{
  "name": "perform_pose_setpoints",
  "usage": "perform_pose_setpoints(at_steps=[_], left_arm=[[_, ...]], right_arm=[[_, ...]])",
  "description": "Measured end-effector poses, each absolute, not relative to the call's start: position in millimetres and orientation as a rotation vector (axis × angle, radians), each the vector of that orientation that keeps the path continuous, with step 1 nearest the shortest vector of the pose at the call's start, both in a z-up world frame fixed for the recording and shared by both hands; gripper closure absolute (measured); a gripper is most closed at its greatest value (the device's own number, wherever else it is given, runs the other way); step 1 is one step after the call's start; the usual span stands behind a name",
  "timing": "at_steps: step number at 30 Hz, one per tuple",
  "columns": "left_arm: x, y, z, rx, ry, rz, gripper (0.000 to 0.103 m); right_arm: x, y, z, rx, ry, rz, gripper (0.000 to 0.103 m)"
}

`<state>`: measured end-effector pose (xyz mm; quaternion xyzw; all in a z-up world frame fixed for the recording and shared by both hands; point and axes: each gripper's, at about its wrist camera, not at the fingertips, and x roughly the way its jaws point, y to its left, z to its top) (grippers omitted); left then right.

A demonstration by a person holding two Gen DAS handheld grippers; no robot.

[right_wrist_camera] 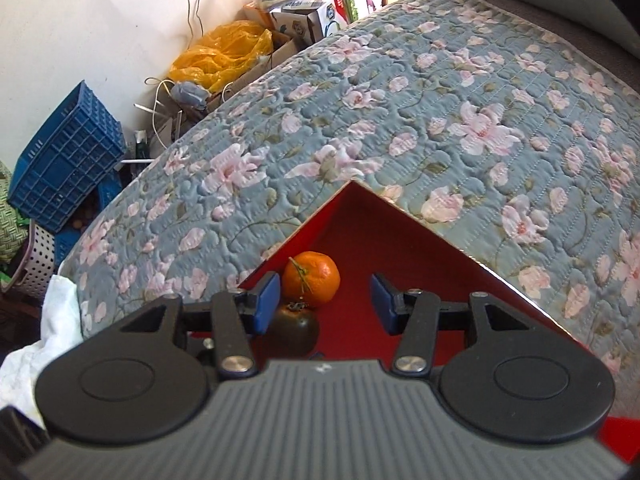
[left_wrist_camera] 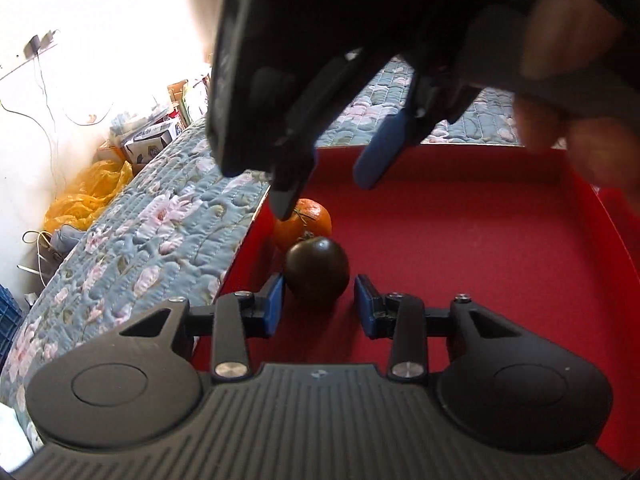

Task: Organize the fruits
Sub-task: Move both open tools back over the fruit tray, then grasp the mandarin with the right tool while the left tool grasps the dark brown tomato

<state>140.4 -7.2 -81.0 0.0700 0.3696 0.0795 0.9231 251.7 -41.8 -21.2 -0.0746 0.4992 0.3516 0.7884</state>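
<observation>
Below, we see red tray (left_wrist_camera: pixel 460 240) on floral quilt (right_wrist_camera: pixel 400 120). Left gripper (left_wrist_camera: pixel 320 300) apart around dark tomato (left_wrist_camera: pixel 318 270); right gripper (right_wrist_camera: pixel 325 300) apart over orange (right_wrist_camera: pixel 312 282).

Right wrist view: dark tomato (right_wrist_camera: pixel 298 326) half hidden behind left pad and gripper body. Left wrist view: right gripper (left_wrist_camera: pixel 326 188) blurred, covering orange's (left_wrist_camera: pixel 308 220) top-left.
</observation>
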Motion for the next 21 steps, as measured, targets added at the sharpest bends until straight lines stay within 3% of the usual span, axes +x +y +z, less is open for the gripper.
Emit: perform_pose_setpoints(at_steps=[7,9,11,13,21], left_arm=[[138.0,-10.2,-82.2,0.154,0.752,0.168,0.059],[140.7,-10.3,-82.8,0.162,0.750,0.169,0.058],[143.6,-9.9,-83.6,0.157,0.753,0.179,0.052],[145.4,-9.5,-84.2,0.157,0.749,0.207,0.037],[154.9,-7.3,-87.6,0.155,0.726,0.191,0.036]], right_arm=[[243.8,-6.2,-37.8,-0.330,1.073,0.783,0.051],[244.6,-4.7,-41.5,-0.352,1.059,0.774,0.062],[246.2,-7.0,-43.6,-0.343,1.058,0.772,0.063],[244.7,-7.9,-42.9,-0.348,1.049,0.776,0.063],[238.0,-53.7,-9.6,-0.154,0.895,0.613,0.063]])
